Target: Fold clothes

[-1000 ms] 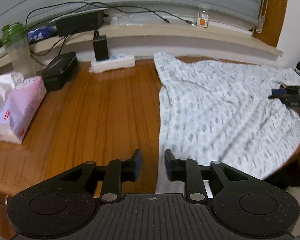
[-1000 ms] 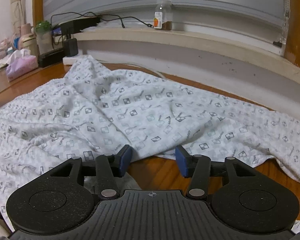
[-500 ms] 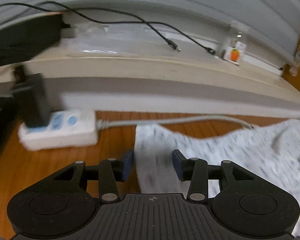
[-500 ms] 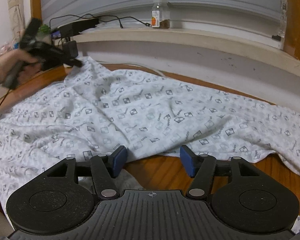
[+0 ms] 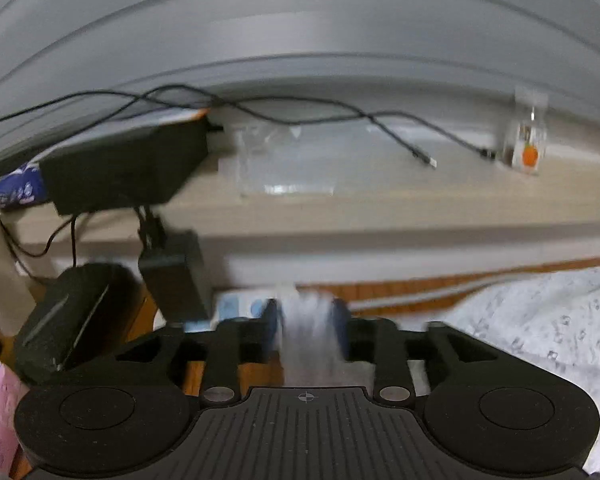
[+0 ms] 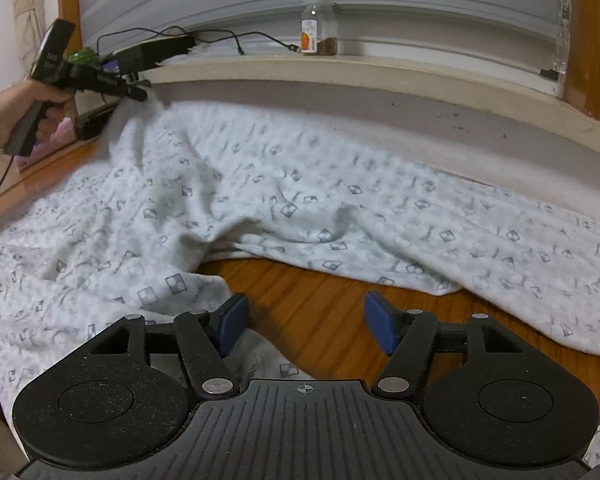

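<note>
In my left wrist view the left gripper (image 5: 306, 334) has cloth of the garment (image 5: 540, 320) between its jaws, which have just been opening; I cannot tell if the pads press it. The power strip (image 5: 236, 306) and cables (image 5: 300, 114) are near, so a pull may snag them.

In my right wrist view the right gripper (image 6: 306, 322) stands apart and empty over the bench (image 6: 320, 300), jaws just opening; the garment lies spread on the bench, and its hem may slip away.
</note>
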### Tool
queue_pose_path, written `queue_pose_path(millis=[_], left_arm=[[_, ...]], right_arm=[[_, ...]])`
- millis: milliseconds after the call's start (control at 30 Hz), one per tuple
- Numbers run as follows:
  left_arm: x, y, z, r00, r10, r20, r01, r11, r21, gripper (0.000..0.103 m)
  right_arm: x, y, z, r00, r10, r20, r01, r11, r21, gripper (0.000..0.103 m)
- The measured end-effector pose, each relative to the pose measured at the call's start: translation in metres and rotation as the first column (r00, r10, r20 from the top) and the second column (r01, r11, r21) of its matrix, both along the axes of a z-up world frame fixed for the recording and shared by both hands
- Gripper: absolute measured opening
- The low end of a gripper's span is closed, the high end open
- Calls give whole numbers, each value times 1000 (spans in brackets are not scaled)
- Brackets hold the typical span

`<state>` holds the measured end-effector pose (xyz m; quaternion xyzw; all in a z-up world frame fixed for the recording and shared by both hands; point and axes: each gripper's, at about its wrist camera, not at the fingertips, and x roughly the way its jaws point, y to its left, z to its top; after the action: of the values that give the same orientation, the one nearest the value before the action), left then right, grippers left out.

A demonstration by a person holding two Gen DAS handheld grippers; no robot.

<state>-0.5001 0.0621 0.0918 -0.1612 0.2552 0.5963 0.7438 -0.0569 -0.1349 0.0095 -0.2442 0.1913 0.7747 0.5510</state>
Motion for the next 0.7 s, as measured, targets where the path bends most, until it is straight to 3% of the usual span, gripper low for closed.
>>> queue_pose_path(millis=[100, 233, 400, 467, 533, 700], left_arm=[[11, -14, -3, 999, -31, 30, 31, 999, -10, 57], [50, -36, -6, 987, -148, 55, 148, 989, -4, 72], [116, -46, -12, 950, -301, 86, 303, 953, -9, 73], [142, -50, -15, 931, -352, 101, 354, 935, -5, 73], [171, -53, -18, 910, -402, 98, 404, 915, 1, 73], [234, -56, -27, 873, -479, 95, 480, 877, 7, 73]], right_arm=[[2, 0, 1, 1000, -7, -8, 7, 1000, -1, 66], [9, -1, 3, 998, -27, -56, 27, 1000, 5, 66], [31, -19, 15, 995, -76, -66, 80, 995, 64, 63], [45, -29, 21, 993, -116, -37, 119, 989, 94, 43], [69, -37, 26, 987, -157, -31, 160, 983, 89, 30], [141, -54, 32, 938, -347, 18, 344, 934, 95, 30]])
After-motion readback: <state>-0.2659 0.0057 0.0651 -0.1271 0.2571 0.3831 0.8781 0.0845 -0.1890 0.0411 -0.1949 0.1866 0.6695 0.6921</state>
